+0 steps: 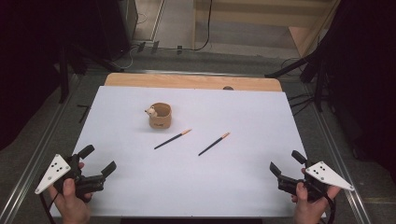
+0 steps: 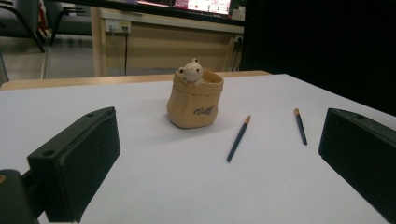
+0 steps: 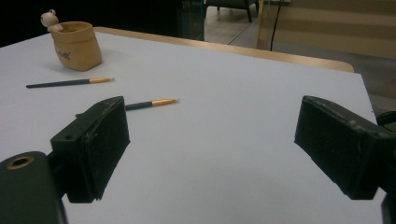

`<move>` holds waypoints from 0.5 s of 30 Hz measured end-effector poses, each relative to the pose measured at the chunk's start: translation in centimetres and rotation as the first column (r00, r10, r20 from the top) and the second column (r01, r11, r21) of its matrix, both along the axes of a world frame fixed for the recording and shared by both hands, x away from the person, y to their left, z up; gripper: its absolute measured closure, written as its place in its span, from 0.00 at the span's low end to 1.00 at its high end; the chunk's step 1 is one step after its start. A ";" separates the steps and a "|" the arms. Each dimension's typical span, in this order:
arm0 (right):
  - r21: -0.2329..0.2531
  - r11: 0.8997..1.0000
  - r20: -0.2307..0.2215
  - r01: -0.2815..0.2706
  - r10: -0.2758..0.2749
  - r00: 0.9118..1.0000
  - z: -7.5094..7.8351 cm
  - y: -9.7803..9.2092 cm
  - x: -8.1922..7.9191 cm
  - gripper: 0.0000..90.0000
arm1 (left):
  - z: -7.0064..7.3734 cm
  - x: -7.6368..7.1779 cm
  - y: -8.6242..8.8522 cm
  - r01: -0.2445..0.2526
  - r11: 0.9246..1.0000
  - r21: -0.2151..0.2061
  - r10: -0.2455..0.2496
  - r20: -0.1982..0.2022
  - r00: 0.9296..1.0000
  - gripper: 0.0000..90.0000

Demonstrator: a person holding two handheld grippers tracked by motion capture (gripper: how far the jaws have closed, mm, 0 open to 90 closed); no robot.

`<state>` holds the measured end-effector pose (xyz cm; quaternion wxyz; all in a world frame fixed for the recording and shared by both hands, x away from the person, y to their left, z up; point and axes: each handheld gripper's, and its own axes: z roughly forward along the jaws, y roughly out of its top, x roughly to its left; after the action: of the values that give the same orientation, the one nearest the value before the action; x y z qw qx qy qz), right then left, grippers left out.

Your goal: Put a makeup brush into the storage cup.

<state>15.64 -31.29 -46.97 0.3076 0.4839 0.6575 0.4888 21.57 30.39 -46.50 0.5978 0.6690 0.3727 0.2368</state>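
Nearest the high camera, at about 7 o'clock on the white table [image 1: 196, 186]: left hand-held gripper [image 1: 100, 160], jaws spread wide, nothing between them, gripped by a hand [image 1: 72, 203] at the table's near edge. At about 5 o'clock: right hand-held gripper [image 1: 286, 164], jaws likewise wide apart and empty, held by the other hand [image 1: 308, 207]. Both well apart from everything else on the table.

Near the middle, two dark pencils with orange tips, lying flat and roughly parallel, orange ends pointing toward 2 o'clock — left pencil [image 1: 173, 139] just below the pouch, right pencil [image 1: 214, 143] beside it, not touching. At about 11 o'clock from centre: tan pouch-shaped cup [image 1: 160, 115], upright, dark lettering on the front, small pale animal figure [image 1: 151, 111] peeking over the rim.

From the left gripper view: cup [image 2: 194, 102] straight ahead between the two black jaws, both pencils to its right. From the right gripper view: cup [image 3: 77, 45] far off at 10 o'clock, nearer pencil [image 3: 152, 103] partly behind the left jaw.
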 end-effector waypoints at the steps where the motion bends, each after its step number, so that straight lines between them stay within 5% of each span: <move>1: 0.000 1.000 0.000 0.001 -0.001 1.000 0.0 0.0 0.0 0.12 | 0.0 0.0 0.0 0.001 1.000 0.003 -0.001 0.004 1.000 0.00; 15: -0.005 0.999 0.005 -0.041 0.041 0.999 0.3 0.8 0.7 0.13 | 0.0 -0.1 -0.1 -0.010 1.000 0.013 0.010 -0.001 1.000 0.00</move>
<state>16.34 -30.51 -46.67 0.3005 0.4681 0.6677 0.4947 21.46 30.31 -46.51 0.5920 0.6711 0.3748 0.2421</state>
